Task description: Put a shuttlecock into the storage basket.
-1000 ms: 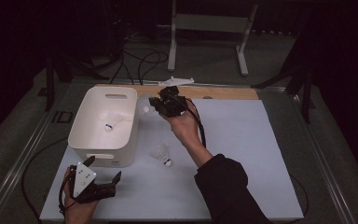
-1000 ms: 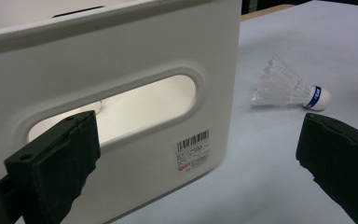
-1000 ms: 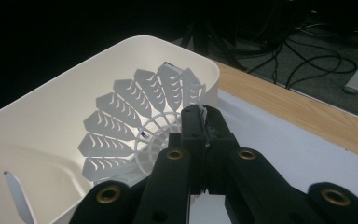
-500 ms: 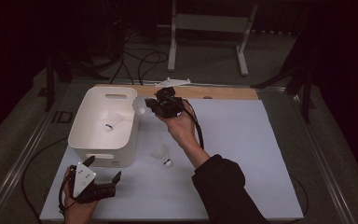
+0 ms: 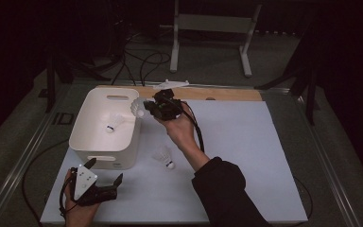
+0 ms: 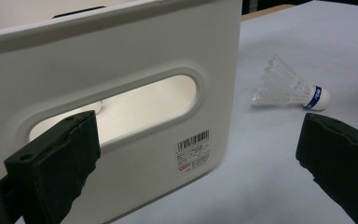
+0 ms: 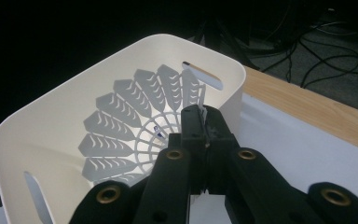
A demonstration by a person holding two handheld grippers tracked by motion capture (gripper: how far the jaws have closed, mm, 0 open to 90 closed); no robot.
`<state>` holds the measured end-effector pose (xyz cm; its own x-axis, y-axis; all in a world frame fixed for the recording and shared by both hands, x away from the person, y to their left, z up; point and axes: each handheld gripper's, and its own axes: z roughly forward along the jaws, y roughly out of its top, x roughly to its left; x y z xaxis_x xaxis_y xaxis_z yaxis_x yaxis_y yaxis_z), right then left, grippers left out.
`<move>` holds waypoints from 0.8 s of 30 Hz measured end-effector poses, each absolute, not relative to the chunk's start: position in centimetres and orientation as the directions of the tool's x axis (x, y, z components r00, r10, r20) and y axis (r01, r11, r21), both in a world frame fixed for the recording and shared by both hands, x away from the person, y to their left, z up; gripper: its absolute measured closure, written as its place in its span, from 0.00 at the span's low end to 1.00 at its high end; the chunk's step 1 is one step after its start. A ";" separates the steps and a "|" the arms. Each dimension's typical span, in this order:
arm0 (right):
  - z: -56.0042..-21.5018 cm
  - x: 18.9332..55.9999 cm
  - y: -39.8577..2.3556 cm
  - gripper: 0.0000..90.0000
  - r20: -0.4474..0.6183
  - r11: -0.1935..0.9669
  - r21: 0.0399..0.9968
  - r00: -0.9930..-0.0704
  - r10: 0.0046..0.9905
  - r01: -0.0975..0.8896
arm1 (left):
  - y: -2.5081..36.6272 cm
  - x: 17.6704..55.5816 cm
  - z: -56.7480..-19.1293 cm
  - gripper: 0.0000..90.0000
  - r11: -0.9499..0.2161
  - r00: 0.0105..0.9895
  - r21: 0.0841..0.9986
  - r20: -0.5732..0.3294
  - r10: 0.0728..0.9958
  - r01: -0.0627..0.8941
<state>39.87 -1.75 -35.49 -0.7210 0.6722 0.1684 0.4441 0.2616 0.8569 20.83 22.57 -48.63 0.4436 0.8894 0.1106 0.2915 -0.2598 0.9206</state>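
Note:
A white bin (image 5: 105, 92) stands on the left of the white mat. One shuttlecock (image 5: 113, 124) lies inside it, and another (image 5: 164, 156) lies on the mat to the bin's right. My right gripper (image 5: 147, 109) is at the bin's right rim, shut on a third shuttlecock (image 5: 137, 109) by the edge of its skirt. In the right gripper view that skirt (image 7: 135, 121) fans out ahead of the gripper (image 7: 204, 116), over the bin's inside (image 7: 51, 121). My left gripper (image 5: 105, 171) rests open in front of the bin, facing its handle slot (image 6: 121, 60), with the loose shuttlecock (image 6: 289, 88) off to the right.
A wooden strip (image 5: 227, 93) runs along the mat's far edge, with a small white object (image 5: 170, 85) on it. Cables (image 5: 142, 61) and a metal stand (image 5: 212, 28) are on the floor behind the table. The mat's right half (image 5: 255, 156) is bare.
My right hand has carried the shuttlecock a little to the left, from beside the bin to its right rim. The left gripper has stayed put.

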 end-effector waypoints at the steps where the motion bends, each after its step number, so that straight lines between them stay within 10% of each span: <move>1: -35.5 39.9 -1.7 0.99 0.169 0.260 0.857 -0.721 0.673 0.444 | 22.6 20.8 -48.6 0.00 -0.261 0.444 0.920 0.111 0.889 0.292; 24: -35.6 39.8 -0.4 0.99 0.165 0.270 0.858 -0.732 0.661 0.437 | 22.5 20.9 -48.6 0.00 -0.261 0.445 0.920 0.111 0.889 0.293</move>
